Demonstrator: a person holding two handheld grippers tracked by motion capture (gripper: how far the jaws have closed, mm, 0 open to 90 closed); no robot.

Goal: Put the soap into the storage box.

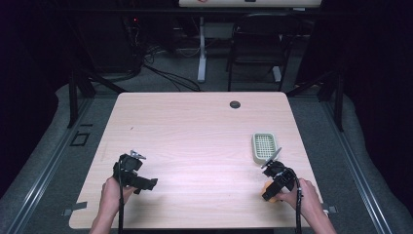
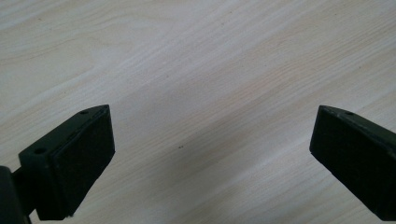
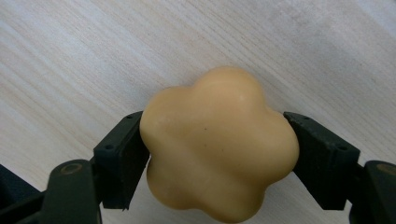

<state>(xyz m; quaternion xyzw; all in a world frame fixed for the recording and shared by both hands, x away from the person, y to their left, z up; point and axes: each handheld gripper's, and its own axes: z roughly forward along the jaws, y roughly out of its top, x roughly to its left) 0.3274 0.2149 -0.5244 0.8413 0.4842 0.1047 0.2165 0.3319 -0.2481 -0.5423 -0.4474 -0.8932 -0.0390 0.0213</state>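
High view, left to right: the left hand-held gripper [image 1: 146,184] rests near the bench's [image 1: 195,136] front left edge, its jaws spread wide over bare wood in the left gripper view. Well apart, at the front right, the right hand-held gripper [image 1: 269,194] is clamped on a yellow flower-shaped soap [image 3: 218,144], a jaw pressing each side. A pale green slotted dish [image 1: 264,146] lies just beyond that gripper.
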